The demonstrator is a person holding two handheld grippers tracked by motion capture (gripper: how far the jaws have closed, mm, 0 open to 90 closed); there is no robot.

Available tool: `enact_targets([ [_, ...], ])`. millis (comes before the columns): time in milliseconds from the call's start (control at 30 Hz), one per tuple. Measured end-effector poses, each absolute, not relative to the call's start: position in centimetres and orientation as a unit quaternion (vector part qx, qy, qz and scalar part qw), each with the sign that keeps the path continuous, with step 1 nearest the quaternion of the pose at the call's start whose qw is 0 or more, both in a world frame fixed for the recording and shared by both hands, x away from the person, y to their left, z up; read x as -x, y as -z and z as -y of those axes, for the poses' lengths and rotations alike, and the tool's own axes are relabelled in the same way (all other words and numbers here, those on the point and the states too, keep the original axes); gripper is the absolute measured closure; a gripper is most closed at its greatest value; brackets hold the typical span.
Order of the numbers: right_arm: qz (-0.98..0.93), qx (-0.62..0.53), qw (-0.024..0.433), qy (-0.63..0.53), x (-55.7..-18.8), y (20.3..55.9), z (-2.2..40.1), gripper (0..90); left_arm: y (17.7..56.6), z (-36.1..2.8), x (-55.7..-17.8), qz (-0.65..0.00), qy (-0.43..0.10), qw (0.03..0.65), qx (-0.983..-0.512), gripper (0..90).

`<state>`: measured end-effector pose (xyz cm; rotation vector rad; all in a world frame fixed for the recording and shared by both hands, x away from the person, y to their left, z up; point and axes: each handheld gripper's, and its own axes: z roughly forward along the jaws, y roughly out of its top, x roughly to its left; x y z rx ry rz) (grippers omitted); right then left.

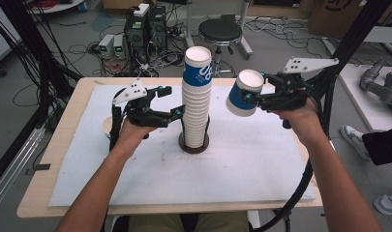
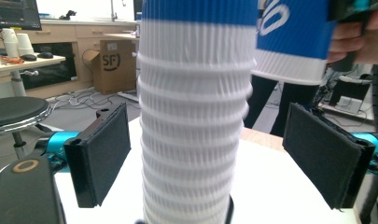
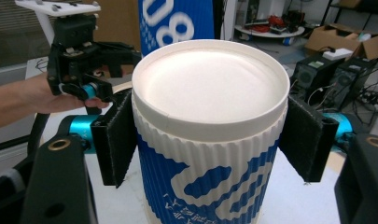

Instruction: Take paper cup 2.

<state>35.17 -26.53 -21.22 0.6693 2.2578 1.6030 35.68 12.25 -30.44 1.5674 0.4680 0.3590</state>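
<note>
At the left, the left gripper (image 1: 176, 114) reaches toward the cup stack (image 1: 195, 104) from its left side. In the left gripper view its pads (image 2: 102, 158) stand apart on either side of the stack (image 2: 193, 116), with a gap on both sides. The stack stands upright on a dark round base (image 1: 193, 145) at the middle of the white mat (image 1: 184, 174). To the right of the stack, above the mat, the right gripper (image 1: 251, 99) is clamped on a single blue-and-white cup (image 1: 244, 93), tilted, with its pads (image 3: 114, 135) pressed against the ribbed wall (image 3: 210, 163).
</note>
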Motion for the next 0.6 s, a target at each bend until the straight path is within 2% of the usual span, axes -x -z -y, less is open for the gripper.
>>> enact_targets([
  [267, -0.789, -0.236, 0.128, -0.553, -35.0, 24.5, 26.6, 27.8, 32.5, -13.6, -34.0, -0.21, -0.153, 0.668, -0.697, 14.9],
  [600, -0.793, -0.231, 0.122, -0.55, -34.7, 25.4, 26.2, 27.8, 32.8, -13.8, -33.0, -0.199, -0.148, 0.673, -0.696, 14.9],
])
